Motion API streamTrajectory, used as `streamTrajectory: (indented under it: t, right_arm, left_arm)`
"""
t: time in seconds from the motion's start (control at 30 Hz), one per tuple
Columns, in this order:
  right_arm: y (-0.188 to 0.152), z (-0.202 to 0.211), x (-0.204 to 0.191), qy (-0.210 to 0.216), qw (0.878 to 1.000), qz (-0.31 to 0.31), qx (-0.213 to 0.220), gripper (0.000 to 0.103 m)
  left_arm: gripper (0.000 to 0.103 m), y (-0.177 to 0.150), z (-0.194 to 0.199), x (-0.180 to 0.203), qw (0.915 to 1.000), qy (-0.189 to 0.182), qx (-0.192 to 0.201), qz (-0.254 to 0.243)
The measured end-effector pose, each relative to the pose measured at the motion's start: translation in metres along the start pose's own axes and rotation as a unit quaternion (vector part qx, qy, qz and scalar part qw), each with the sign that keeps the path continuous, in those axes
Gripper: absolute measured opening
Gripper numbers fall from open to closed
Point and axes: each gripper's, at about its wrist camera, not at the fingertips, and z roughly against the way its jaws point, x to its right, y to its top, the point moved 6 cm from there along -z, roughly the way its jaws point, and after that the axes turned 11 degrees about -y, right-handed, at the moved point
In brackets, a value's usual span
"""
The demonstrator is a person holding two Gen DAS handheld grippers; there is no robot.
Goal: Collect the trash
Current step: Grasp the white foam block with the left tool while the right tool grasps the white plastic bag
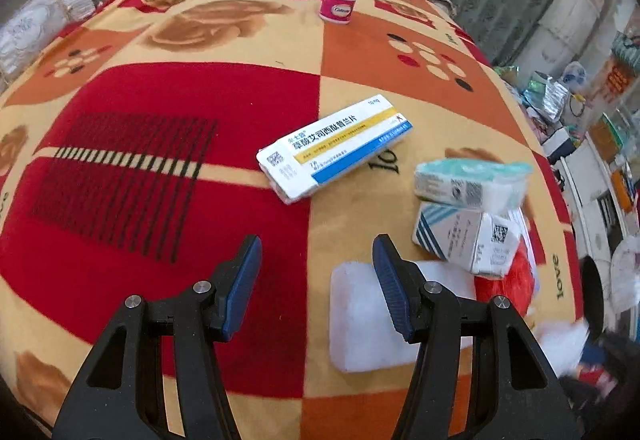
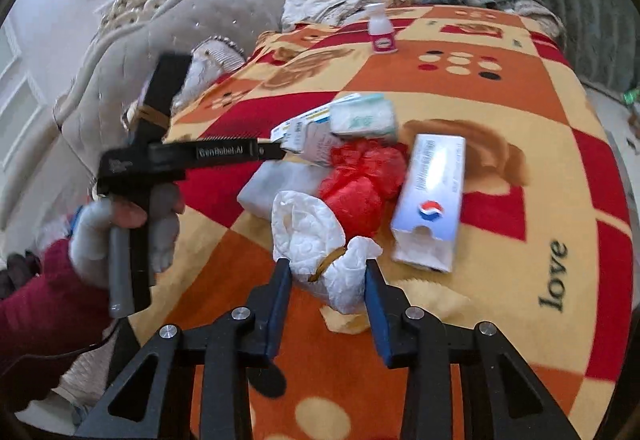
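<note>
Left wrist: my left tool (image 1: pixel 318 282) hangs spread and empty over the bed (image 1: pixel 160 88); the stiff, light medicine box (image 1: pixel 334 148) lies ahead.

Right wrist: my right tool (image 2: pixel 326 286) brackets the soft, featherlight crumpled tissue (image 2: pixel 320 240); I can't tell if it pinches. I'd take its bunched middle.

Your left claw (image 1: pixel 318 288) has bare blanket (image 1: pixel 160 180) from 9 to 12 o'clock; the medicine box (image 1: pixel 334 148) blocks 12, stacked cartons (image 1: pixel 468 216) crowd 2 o'clock.

Reds and whites on a checked blanket
The blanket (image 2: pixel 480 88) was red, orange and cream; the crumpled bag (image 2: pixel 360 184) red; the tissue wad (image 2: pixel 316 240) white.
</note>
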Motion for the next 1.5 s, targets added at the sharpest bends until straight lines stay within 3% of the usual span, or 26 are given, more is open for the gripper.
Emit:
streamTrajectory:
  t: [0.1, 0.2, 0.43, 0.53, 0.67, 0.8, 0.93, 1.0, 1.13, 1.3, 1.4, 1.5]
  right_arm:
    - [-0.002, 0.009, 0.011, -0.011, 1.0, -0.01, 0.001, 0.034]
    - [-0.004, 0.018, 0.019, -0.012, 1.0, -0.021, 0.009, 0.034]
    - [-0.007, 0.03, 0.028, -0.01, 0.999, -0.039, 0.019, 0.035]
    - [-0.011, 0.033, 0.028, -0.012, 0.999, -0.039, 0.018, 0.035]
    - [-0.014, 0.035, 0.029, -0.012, 0.999, -0.039, 0.017, 0.035]
    - [-0.019, 0.036, 0.031, -0.013, 0.999, -0.04, 0.015, 0.035]
    - [-0.024, 0.038, 0.034, -0.013, 0.999, -0.041, 0.012, 0.035]
    - [-0.025, 0.038, 0.036, -0.015, 0.999, -0.044, 0.01, 0.035]
    - [-0.024, 0.039, 0.036, -0.015, 0.999, -0.046, 0.009, 0.035]
    - [-0.026, 0.038, 0.035, -0.019, 0.999, -0.043, 0.003, 0.035]
    - [-0.027, 0.035, 0.038, -0.023, 0.999, -0.049, -0.002, 0.035]
    - [-0.027, 0.032, 0.039, -0.025, 0.998, -0.05, -0.007, 0.035]
  left_arm:
    - [0.057, -0.01, 0.024, -0.001, 0.9993, -0.033, 0.014, 0.006]
    - [0.057, -0.019, 0.041, -0.002, 0.9978, -0.063, 0.0, 0.023]
    - [0.057, -0.06, 0.065, 0.02, 0.9969, -0.073, -0.01, -0.028]
    - [0.056, -0.073, 0.07, 0.019, 0.996, -0.082, -0.026, -0.025]
    - [0.056, -0.079, 0.073, 0.021, 0.9948, -0.082, -0.033, -0.051]
    - [0.057, -0.081, 0.08, 0.034, 0.9898, -0.111, -0.034, -0.082]
    - [0.058, -0.082, 0.084, 0.044, 0.9851, -0.102, -0.031, -0.135]
    - [0.058, -0.083, 0.081, 0.049, 0.9811, -0.105, -0.036, -0.158]
    - [0.059, -0.087, 0.063, 0.059, 0.9649, -0.086, -0.062, -0.24]
    - [0.059, -0.09, 0.044, 0.067, 0.9449, -0.089, -0.088, -0.302]
    - [0.07, -0.087, 0.038, 0.071, 0.9373, -0.098, -0.091, -0.322]
    - [0.074, -0.088, 0.033, 0.078, 0.9256, -0.115, -0.113, -0.343]
